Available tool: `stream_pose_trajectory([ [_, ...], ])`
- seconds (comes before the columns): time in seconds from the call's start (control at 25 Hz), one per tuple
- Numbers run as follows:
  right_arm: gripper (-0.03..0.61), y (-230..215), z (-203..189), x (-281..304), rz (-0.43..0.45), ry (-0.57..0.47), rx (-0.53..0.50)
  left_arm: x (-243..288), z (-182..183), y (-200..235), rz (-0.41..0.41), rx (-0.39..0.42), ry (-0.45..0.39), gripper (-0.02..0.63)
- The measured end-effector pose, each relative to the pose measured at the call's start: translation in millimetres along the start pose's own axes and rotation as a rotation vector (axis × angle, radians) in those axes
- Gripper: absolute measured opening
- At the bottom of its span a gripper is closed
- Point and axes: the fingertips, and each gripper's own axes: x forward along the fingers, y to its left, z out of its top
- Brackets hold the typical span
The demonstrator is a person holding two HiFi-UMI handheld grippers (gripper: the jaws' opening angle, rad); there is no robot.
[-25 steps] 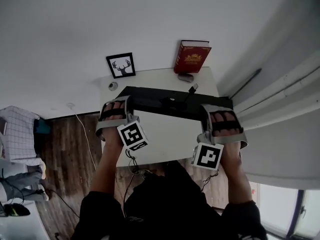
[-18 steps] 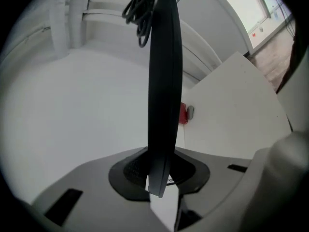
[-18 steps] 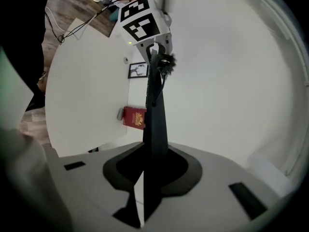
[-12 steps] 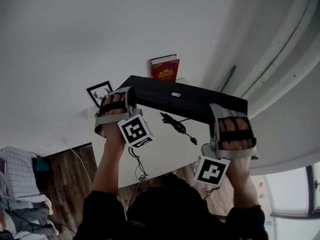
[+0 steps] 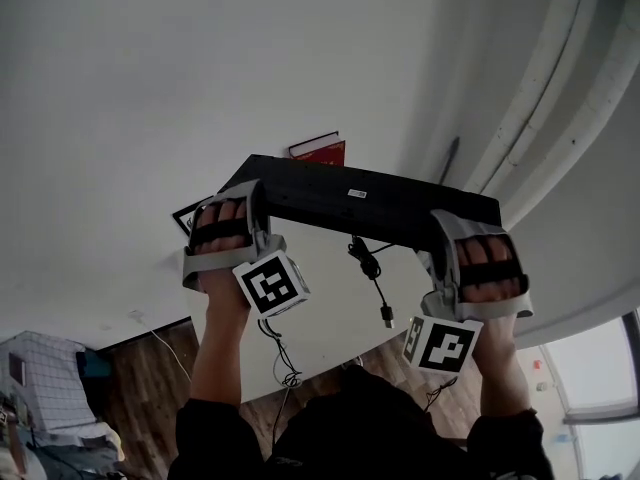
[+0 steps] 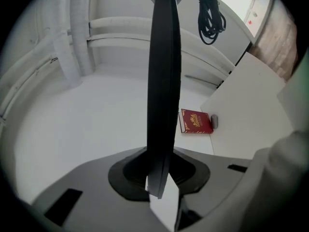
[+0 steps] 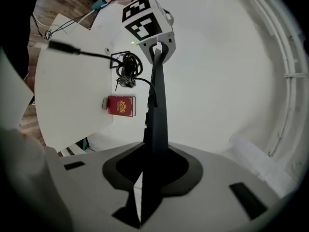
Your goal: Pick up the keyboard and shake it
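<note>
The black keyboard (image 5: 370, 203) is up in the air above the white table (image 5: 310, 313), its underside with a small label turned toward me. My left gripper (image 5: 255, 200) is shut on its left end and my right gripper (image 5: 440, 230) on its right end. A black cable (image 5: 368, 266) hangs from the keyboard's middle, its plug dangling free. In the left gripper view the keyboard (image 6: 163, 81) runs edge-on out of the jaws of the left gripper (image 6: 159, 187). The right gripper view shows the same keyboard (image 7: 155, 110) clamped in the right gripper (image 7: 145, 187).
A red book (image 5: 320, 149) stands at the table's far edge, half hidden behind the keyboard. A framed deer picture (image 7: 118, 59) and a small grey object (image 6: 214, 121) also sit on the table. White wall and pipes run along the right. Wooden floor lies below.
Both grippers have lifted the keyboard off the table and raised it, tilting its underside toward me. The cable now hangs straight down.
</note>
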Motion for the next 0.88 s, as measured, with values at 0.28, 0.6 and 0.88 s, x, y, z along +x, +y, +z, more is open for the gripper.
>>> stream_pose_trajectory([
  [0.28, 0.095, 8.9, 5.5, 30.3, 0.033, -0.019, 0.005, -19.1, -17.6, -4.2, 0.011, 0.033, 0.032, 0.095],
  [0.6, 0.095, 9.6, 16.8, 58.6, 0.047, -0.070, 0.017, -59.1, -29.7, 1.6, 0.025, 0.094, 0.059, 0.097],
  [0.88, 0.094, -8.4, 73.6, 80.3, 0.039, -0.181, 0.026, -97.5, -70.0, 18.1, 0.023, 0.126, 0.094, 0.096],
])
